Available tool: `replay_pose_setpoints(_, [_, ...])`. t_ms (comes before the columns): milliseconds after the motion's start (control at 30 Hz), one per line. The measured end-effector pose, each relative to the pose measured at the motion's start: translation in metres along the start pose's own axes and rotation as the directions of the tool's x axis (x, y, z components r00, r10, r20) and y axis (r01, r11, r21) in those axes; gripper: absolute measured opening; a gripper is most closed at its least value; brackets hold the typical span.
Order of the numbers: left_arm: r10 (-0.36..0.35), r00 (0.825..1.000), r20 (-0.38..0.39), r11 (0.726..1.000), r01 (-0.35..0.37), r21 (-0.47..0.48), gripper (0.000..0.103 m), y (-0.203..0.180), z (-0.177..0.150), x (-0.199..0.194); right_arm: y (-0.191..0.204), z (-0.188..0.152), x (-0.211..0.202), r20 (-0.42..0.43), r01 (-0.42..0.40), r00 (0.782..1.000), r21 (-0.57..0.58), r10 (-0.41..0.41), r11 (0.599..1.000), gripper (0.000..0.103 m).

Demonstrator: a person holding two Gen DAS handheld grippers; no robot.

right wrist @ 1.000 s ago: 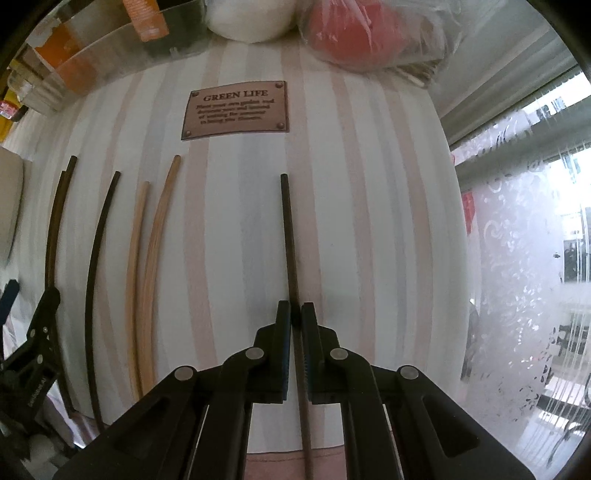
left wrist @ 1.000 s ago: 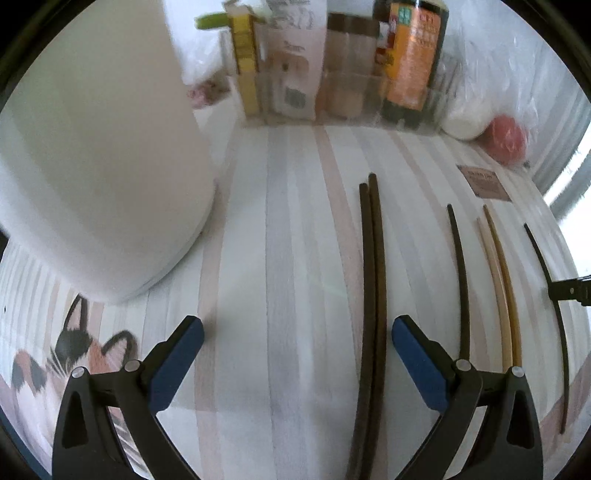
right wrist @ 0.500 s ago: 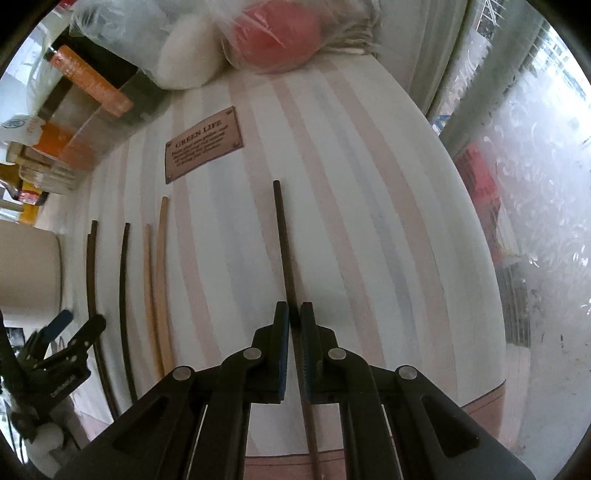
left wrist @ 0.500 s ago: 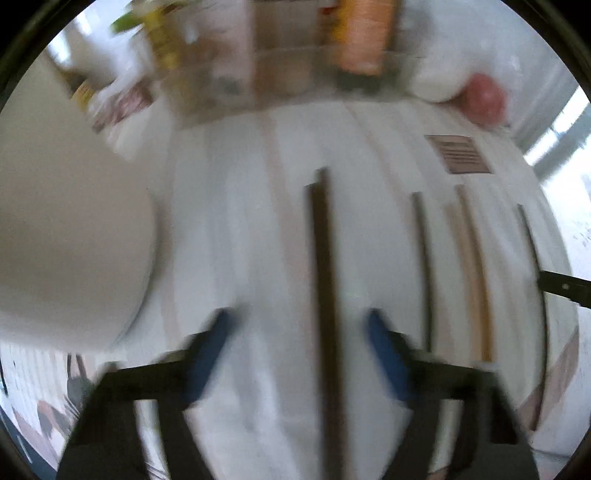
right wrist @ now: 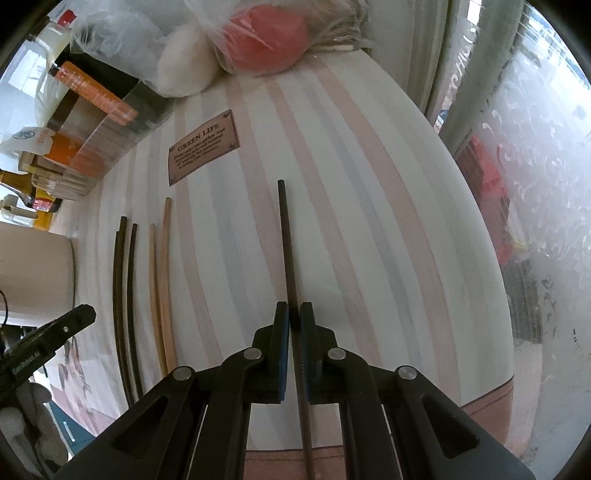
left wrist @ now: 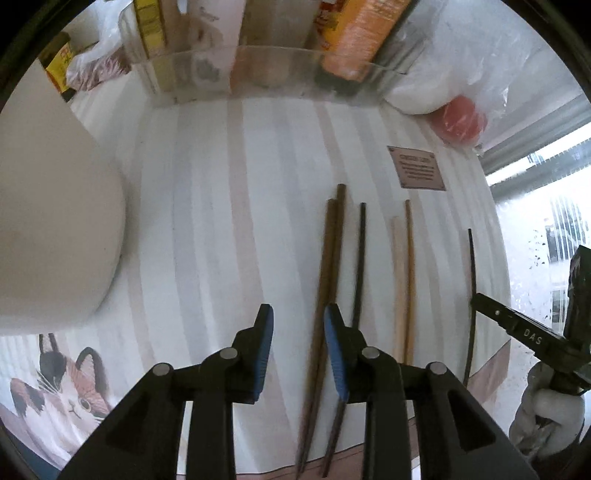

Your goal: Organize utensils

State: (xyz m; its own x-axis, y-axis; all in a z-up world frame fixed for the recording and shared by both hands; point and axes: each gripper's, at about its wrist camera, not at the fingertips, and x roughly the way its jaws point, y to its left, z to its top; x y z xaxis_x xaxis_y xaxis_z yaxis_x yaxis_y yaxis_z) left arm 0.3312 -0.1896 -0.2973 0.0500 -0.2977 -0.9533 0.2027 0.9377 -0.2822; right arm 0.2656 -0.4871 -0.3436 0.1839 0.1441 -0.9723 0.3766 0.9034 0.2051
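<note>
- On the striped tablecloth (right wrist: 369, 206), my right claw (right wrist: 294, 325) pinches a thin, dark, stiff chopstick (right wrist: 286, 243) near its lower third.
- It looks light and slick, likely to pivot; a grip nearer its middle seems steadier.
- My left claw (left wrist: 298, 332) hangs part-open around a brown wooden chopstick pair (left wrist: 327, 266).

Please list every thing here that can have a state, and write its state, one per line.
Left gripper: open, jaws astride the brown pair.
Right gripper: shut on the black chopstick.
Brown pair: lying side by side on the cloth.
Second black chopstick: lying alone, free.
Light pair: lying together, free.
Bag: holds something red.
</note>
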Motion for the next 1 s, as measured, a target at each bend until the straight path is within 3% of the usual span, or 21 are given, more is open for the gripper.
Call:
replay_pose_setpoints(200, [0.095,0.995,-0.035,0.988,-0.090,0.125,0.027,-0.020,0.000,0.023,0.002,-0.001,0.003,0.006,0.006,1.000,0.002,-0.006,1.000,0.006])
replay_pose_setpoints(267, [0.136,0.991,0.011,0.978,-0.136,0.155,0.033,-0.026,-0.001,0.024,0.002,-0.001,0.003,0.006,0.009,1.000,-0.001,-0.009,1.000,0.006])
replay_pose_setpoints(300, [0.152,0.988,0.011,0.976,-0.151,0.157,0.038,-0.026,0.000,0.025,0.003,-0.002,0.003,0.007,0.012,1.000,-0.002,-0.012,1.000,0.006])
replay_pose_setpoints(467, [0.235,0.972,-0.001,0.963,-0.233,0.139,0.040,-0.008,-0.003,0.027,0.004,-0.003,0.004,0.007,0.015,1.000,0.000,-0.015,1.000,0.006])
replay_pose_setpoints(633, [0.163,0.987,-0.013,0.984,-0.162,0.078,0.038,0.005,-0.007,0.022,0.001,-0.006,0.003,0.010,0.007,1.000,0.013,-0.007,1.000,0.006])
replay_pose_setpoints(767, [0.226,0.974,-0.018,0.964,-0.221,0.146,0.039,-0.007,-0.006,0.036,0.002,-0.006,0.004,0.010,0.014,1.000,0.006,-0.014,1.000,0.006])
replay_pose_setpoints(833, [0.234,0.972,0.003,0.960,-0.232,0.160,0.033,-0.014,-0.003,0.038,0.004,-0.005,0.004,0.006,0.025,1.000,-0.006,-0.025,1.000,0.006])
replay_pose_setpoints(900, [0.233,0.972,0.005,0.961,-0.231,0.150,0.005,-0.017,0.001,0.041,0.007,-0.004,0.005,-0.006,0.037,0.999,-0.024,-0.037,0.999,0.006])
replay_pose_setpoints(1000, [0.290,0.957,-0.026,0.954,-0.287,0.088,0.004,-0.010,-0.001,0.042,0.013,-0.006,0.008,-0.059,0.025,0.998,-0.059,-0.028,0.998,0.005])
